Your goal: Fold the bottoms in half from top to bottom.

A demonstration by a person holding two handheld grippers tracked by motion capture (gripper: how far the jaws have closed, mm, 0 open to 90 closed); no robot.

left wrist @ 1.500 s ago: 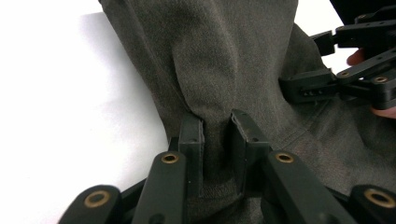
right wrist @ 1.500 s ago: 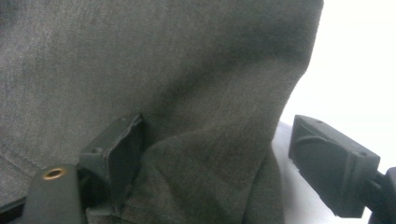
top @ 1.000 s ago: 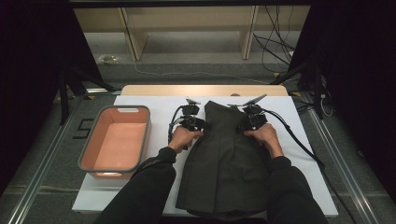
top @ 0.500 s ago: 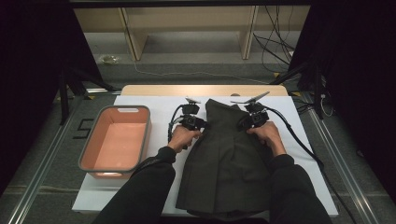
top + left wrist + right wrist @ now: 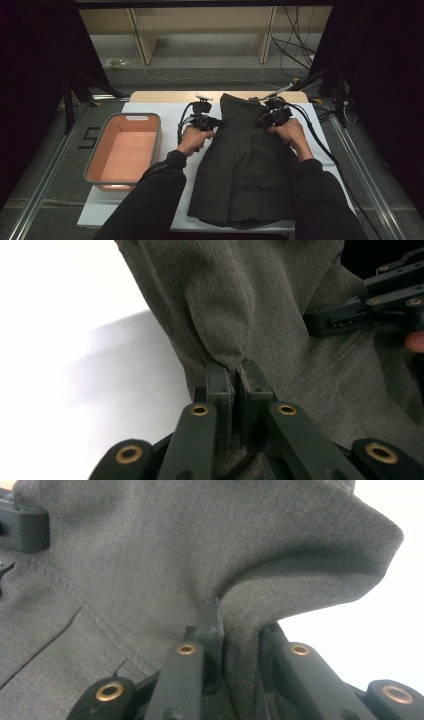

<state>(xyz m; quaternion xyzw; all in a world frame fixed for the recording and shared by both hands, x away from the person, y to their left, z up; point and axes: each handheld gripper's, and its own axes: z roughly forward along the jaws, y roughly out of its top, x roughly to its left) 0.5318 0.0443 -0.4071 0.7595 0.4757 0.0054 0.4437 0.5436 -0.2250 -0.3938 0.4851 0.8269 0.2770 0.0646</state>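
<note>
High view: dark garment (image 5: 245,160) lies flat on the bench — left gripper (image 5: 204,120) and right gripper (image 5: 274,116) each clench its far edge; grasp made, folding toward the person likely remains.

The high view looks from above the person's side, facing forward and down, far enough back to take in the whole white surface (image 5: 150,112), the pink tray (image 5: 100,155) at its left and the floor beyond. The left gripper view rides low behind its own jaws, very close to the dark garment (image 5: 260,305), with white surface at its left; the other gripper (image 5: 360,310) shows at its upper right. The right gripper view sits equally close, facing along its jaws into the same cloth (image 5: 150,555). All 3 views share the garment's far end (image 5: 240,107).
</note>
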